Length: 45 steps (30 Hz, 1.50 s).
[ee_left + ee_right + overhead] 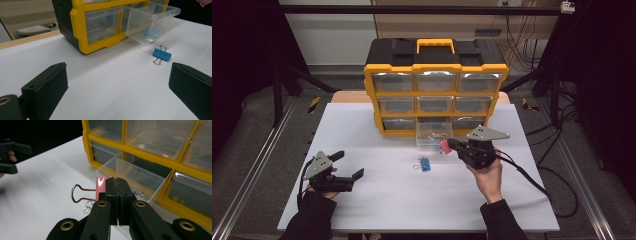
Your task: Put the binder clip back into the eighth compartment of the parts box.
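My right gripper (451, 145) (117, 181) is shut on a pink binder clip (445, 146) (101, 185), held just above the table. The clip's body and one wire handle stick out to the left of the jaws. Right behind it, a clear drawer (432, 135) (130, 173) (150, 22) stands pulled out of the bottom middle slot of the yellow and black organizer (435, 92). A blue clip (151, 31) lies inside it. Another blue binder clip (424, 164) (162, 54) lies on the white table. At the front left my left gripper (349, 164) (117, 72) rests open and holds nothing.
The organizer stands at the back middle of the white tabletop (377, 200), with its other clear drawers pushed in. A cable (532, 182) trails from the right gripper over the right side of the table. Metal rails run along both sides of the table.
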Available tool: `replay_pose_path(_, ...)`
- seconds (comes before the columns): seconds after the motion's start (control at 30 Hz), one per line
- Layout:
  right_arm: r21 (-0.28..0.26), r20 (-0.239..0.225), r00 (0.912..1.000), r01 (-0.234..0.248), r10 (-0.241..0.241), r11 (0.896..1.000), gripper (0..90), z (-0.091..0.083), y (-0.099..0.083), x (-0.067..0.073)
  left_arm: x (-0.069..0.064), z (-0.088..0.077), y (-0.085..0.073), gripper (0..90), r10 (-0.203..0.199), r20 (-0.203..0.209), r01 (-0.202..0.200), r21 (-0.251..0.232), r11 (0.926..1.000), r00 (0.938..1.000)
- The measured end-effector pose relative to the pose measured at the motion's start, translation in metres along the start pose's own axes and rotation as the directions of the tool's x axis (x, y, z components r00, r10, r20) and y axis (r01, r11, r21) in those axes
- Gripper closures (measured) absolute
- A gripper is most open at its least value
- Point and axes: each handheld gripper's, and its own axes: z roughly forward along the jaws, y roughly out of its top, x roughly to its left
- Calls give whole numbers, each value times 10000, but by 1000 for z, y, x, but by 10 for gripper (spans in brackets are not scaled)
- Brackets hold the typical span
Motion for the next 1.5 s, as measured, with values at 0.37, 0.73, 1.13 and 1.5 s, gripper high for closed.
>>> replay_pose_path(0.37,-143,237,9997,-78,81,9999,890,4,20,-3,0,0,0,13,-11,0,11,-14,10000,10000)
replay_pose_path(0.73,-96,438,9989,-166,170,9998,890,13,29,-10,0,0,0,13,-11,2,11,-13,10000,10000)
replay_pose_path(1.13,-33,673,9971,-342,343,9994,891,27,31,-18,0,-1,0,13,-19,6,19,-27,10000,10000)
replay_pose_path(1.5,104,894,9946,-532,521,9985,891,45,32,-24,1,-1,0,13,-33,-3,33,-51,10000,10000)
